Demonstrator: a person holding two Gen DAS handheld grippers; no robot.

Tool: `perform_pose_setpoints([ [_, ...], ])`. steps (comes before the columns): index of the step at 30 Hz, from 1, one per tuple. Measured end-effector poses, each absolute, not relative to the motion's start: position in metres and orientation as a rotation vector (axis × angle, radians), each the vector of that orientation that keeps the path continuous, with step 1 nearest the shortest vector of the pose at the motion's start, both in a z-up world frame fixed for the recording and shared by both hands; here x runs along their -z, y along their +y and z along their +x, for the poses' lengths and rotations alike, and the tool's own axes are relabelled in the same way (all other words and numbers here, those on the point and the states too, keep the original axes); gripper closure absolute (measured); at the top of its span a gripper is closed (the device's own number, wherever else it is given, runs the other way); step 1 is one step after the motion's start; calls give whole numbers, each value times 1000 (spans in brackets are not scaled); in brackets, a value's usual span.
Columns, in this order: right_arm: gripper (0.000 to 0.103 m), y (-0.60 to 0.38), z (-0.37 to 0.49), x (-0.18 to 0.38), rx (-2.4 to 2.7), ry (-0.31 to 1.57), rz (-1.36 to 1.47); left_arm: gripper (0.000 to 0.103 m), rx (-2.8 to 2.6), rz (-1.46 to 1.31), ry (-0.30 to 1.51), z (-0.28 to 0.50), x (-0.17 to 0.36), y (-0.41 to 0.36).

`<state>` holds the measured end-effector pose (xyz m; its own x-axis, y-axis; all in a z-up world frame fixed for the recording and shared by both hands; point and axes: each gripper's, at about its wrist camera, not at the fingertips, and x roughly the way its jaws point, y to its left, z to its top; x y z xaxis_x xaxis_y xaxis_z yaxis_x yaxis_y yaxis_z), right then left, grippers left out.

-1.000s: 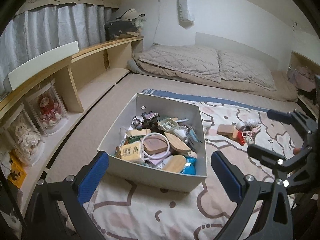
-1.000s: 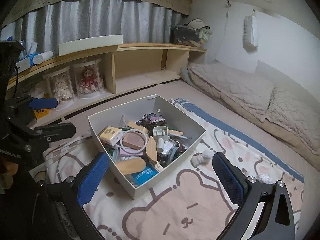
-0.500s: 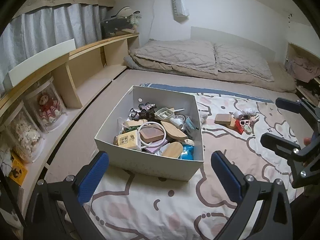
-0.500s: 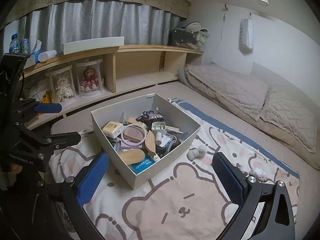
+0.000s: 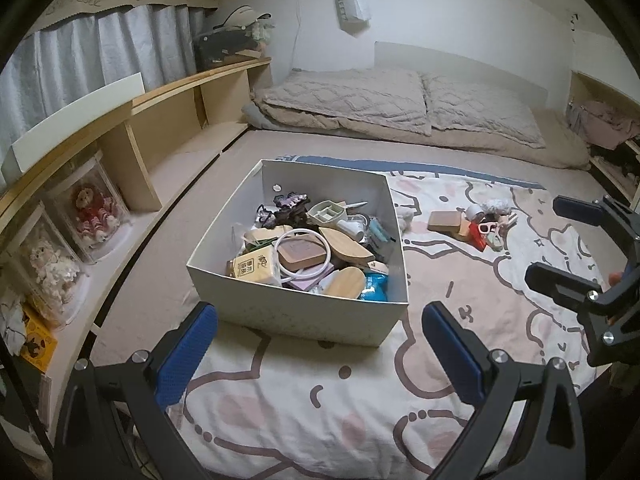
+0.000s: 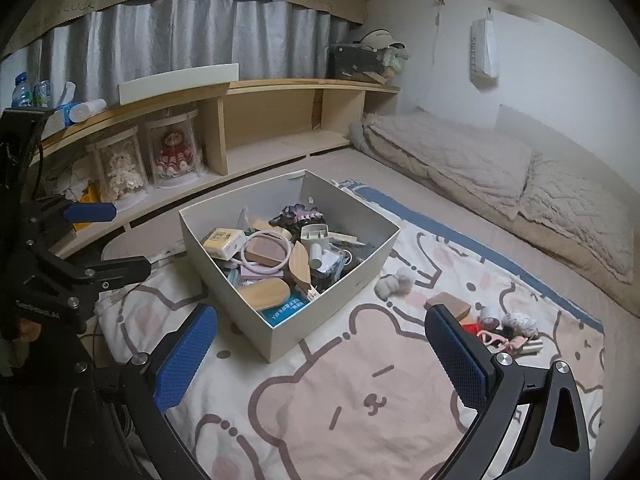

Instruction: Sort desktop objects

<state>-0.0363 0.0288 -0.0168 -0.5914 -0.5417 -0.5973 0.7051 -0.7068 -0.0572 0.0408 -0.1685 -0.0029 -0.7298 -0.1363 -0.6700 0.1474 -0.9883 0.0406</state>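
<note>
The box [image 5: 296, 312] sat at frame centre in both views, on the blanket [image 5: 304, 412], already heaped with things. A loose pile [image 6: 500, 328] lay on the blanket at centre right, just beside the right gripper [image 6: 320, 360] and well apart from the left gripper [image 5: 316, 356]. Both had their fingers spread wide, holding nothing. The right hand looked the nearer to reach the pile.
</note>
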Motion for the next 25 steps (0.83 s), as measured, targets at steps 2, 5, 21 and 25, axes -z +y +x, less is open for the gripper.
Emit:
perform_pose_setpoints([
  [2,0,28,-36,16,2274,376,723,0,2785,1075,20,41,3,-169],
  [5,0,27,-34,16,2281,385,707,0,2789,1082,36,41,4,-169],
  [21,0,26,-35,19,2274,403,716,0,2772,1074,15,40,4,-167],
  [25,0,27,-36,19,2272,400,725,0,2769,1067,-4,40,4,-166],
])
